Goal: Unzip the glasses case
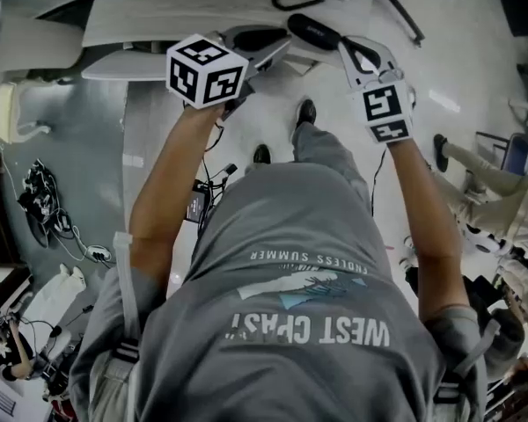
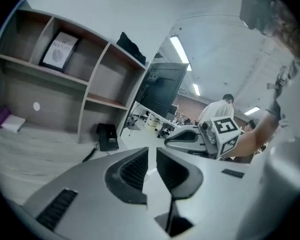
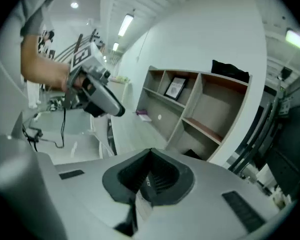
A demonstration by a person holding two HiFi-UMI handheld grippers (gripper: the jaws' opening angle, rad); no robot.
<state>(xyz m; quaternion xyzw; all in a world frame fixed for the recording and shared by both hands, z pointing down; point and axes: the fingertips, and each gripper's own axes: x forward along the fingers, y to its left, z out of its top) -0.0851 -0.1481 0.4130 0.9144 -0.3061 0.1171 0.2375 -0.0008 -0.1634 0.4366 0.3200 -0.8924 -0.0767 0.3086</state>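
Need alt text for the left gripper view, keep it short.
The left gripper, jaws slightly apart with nothing between them, fills the foreground. Beyond it a person's arm holds the right gripper; a wooden shelf unit stands at left.

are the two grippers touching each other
Apart. In the head view the left gripper and the right gripper are held up with a clear gap between them; the left gripper view shows the right one well beyond its jaws.

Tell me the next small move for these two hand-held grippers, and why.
Probably lower both toward the white table, where a dark oblong thing lies: the right hand-held gripper is shut on nothing, the left hand-held gripper slightly open and empty, both facing wooden shelves.
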